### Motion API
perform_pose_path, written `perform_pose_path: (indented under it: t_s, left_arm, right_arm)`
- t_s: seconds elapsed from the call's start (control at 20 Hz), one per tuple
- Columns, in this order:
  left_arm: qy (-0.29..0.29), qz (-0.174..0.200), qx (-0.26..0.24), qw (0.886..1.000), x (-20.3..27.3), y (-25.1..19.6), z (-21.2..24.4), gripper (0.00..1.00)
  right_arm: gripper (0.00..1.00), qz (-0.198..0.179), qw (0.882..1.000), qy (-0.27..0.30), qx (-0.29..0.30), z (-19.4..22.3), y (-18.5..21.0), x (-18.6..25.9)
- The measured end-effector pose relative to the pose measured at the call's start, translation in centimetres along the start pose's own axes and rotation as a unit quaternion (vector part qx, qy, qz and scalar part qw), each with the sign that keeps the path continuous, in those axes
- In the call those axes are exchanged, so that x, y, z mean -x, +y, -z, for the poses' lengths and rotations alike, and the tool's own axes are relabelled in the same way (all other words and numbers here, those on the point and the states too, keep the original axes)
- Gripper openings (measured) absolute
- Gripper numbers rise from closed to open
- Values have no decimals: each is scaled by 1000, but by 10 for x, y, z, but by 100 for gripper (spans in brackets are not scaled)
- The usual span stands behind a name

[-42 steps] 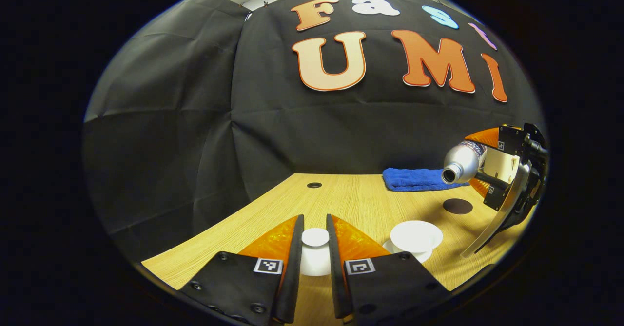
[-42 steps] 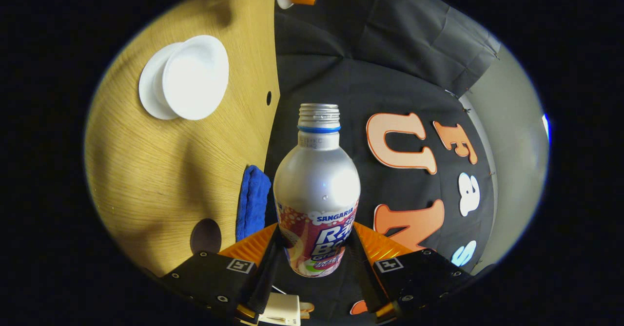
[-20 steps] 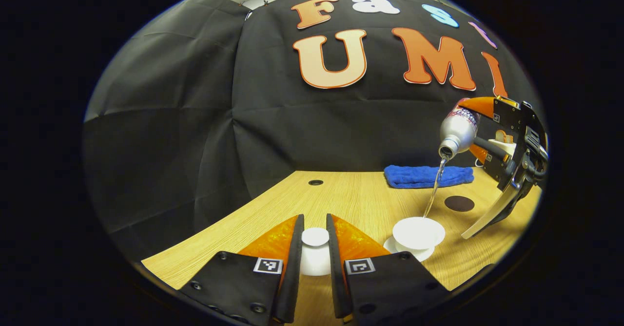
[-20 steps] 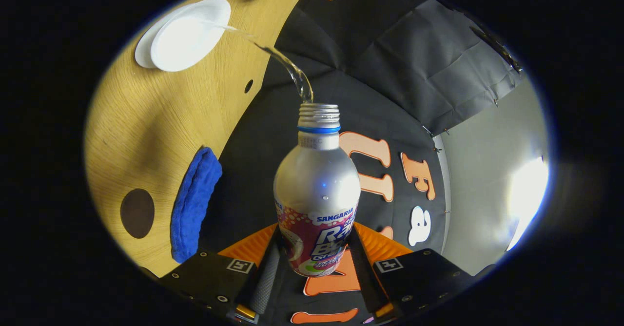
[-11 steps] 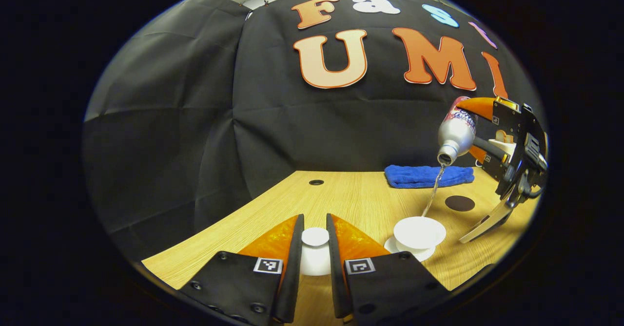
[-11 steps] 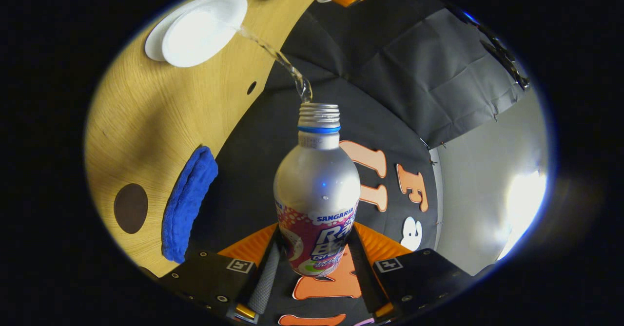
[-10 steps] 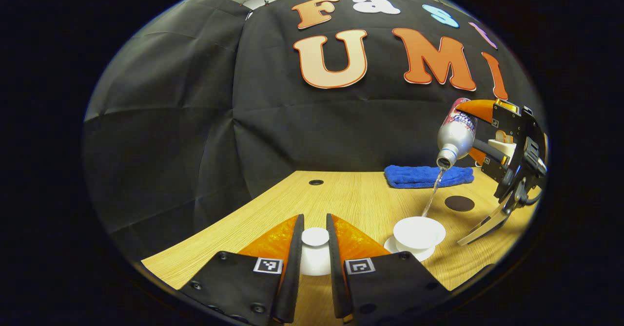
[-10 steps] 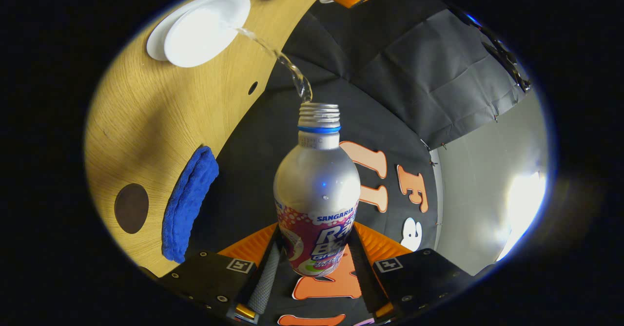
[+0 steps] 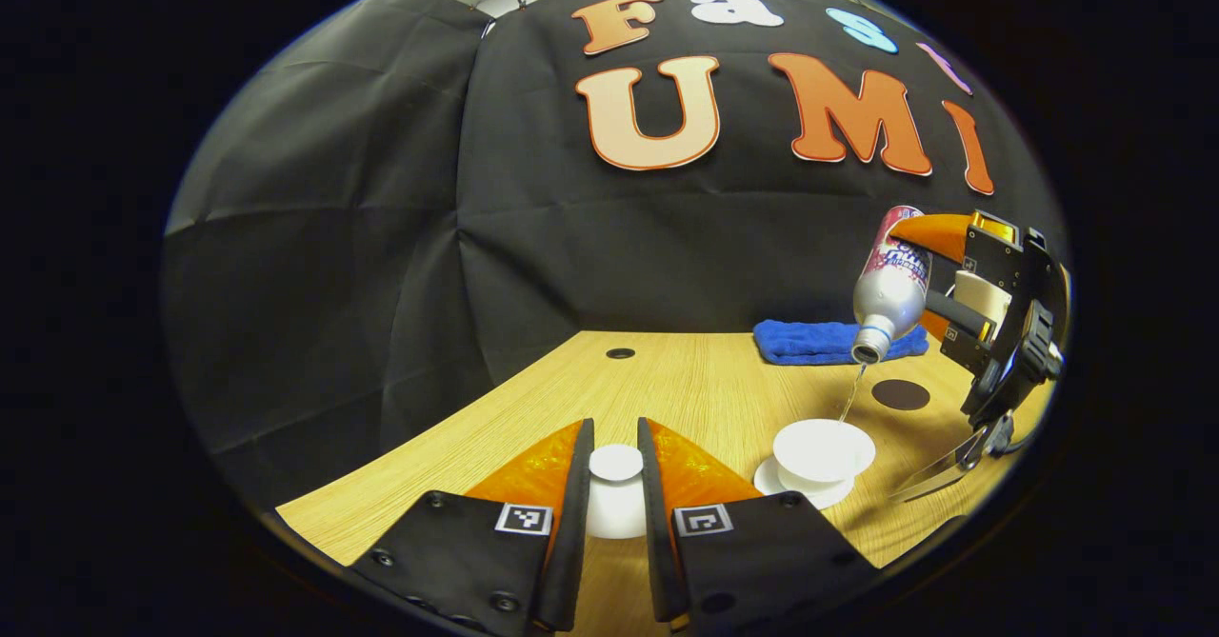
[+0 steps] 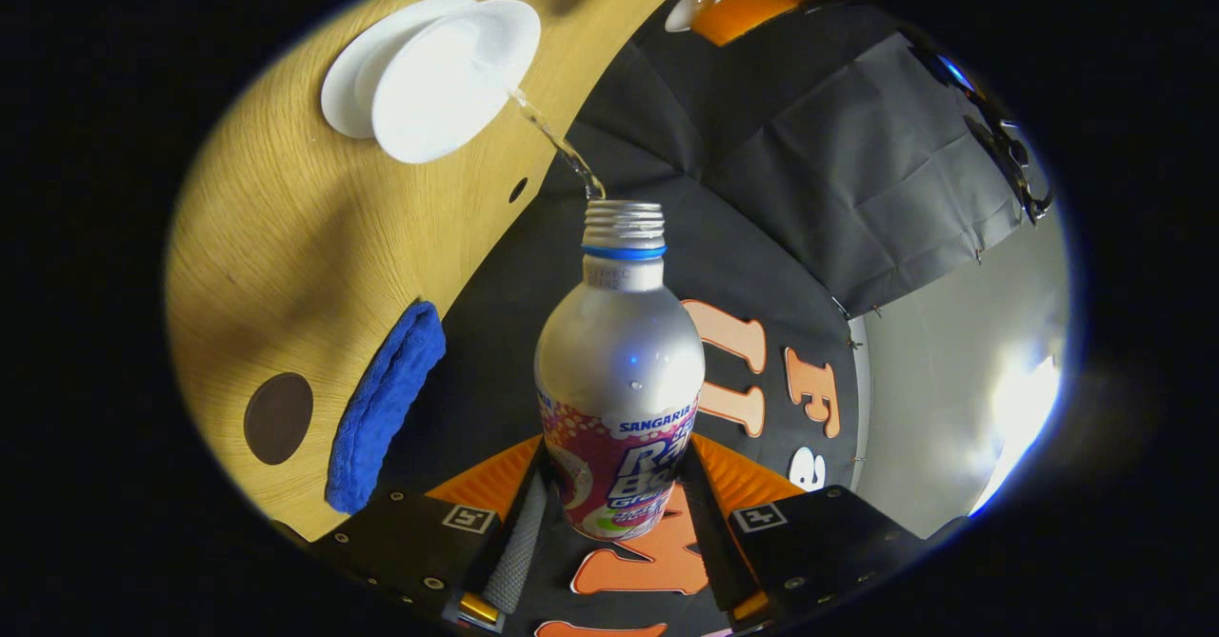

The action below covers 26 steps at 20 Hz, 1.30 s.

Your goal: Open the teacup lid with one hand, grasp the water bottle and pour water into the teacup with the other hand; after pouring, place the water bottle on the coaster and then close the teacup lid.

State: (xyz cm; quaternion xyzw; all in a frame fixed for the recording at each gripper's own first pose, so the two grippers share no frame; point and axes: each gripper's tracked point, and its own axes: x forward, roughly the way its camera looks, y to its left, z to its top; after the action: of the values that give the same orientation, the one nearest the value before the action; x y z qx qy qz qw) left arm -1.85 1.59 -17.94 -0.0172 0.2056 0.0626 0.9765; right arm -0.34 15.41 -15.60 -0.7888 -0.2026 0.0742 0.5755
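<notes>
My left gripper (image 9: 615,470) is shut on the knob of the white teacup lid (image 9: 615,499), held off to the left of the cup. The white teacup (image 9: 823,449) stands uncovered on its saucer (image 9: 798,496) at the right of the left gripper view. My right gripper (image 10: 617,485) is shut on the silver water bottle (image 10: 619,370), which is tipped mouth-down above the cup (image 10: 448,80). A thin stream of water (image 10: 552,142) runs from the bottle (image 9: 888,285) into the cup. The dark round coaster (image 9: 900,394) lies beyond the cup.
A folded blue cloth (image 9: 838,342) lies at the back of the wooden table (image 9: 686,385), close to the coaster (image 10: 278,418). A small round hole (image 9: 620,353) is in the tabletop near the black wall.
The bottle went from level to tipped steeply, and water began to flow. It has since dropped lower and nearer the cup, and the stream has thinned. The left gripper and lid have not moved.
</notes>
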Motion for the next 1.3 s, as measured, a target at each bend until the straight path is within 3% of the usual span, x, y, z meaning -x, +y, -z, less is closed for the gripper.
perform_pose_path:
  t_s: [0.5, 0.7, 0.9, 1.0, 1.15, 1.2, 1.3]
  left_arm:
    - [-18, 0, 0, 1000, -4, 0, -6, 32]
    - [-35, 8, -1, 999, -9, -3, -11, 33]
    - [-46, 22, 0, 999, -12, -9, -16, 32]
    - [-53, 25, -1, 998, -13, -11, -20, 33]
    - [-65, 36, -1, 997, -16, -15, -25, 32]
    - [-68, 41, 0, 997, -17, -18, -26, 33]
    - [-73, 50, 1, 996, -17, -21, -27, 32]
  right_arm:
    - [75, -19, 999, 1, -33, -7, 15, 5]
    - [75, -51, 993, 11, -110, -9, 27, 7]
    - [76, -68, 976, 34, -203, -2, 34, 8]
    - [75, -74, 963, 49, -256, 9, 32, 11]
    - [76, -84, 932, 72, -346, 22, 30, 0]
    - [76, -89, 919, 75, -376, 22, 32, -1]
    - [76, -115, 881, 66, -453, 23, 35, -3]
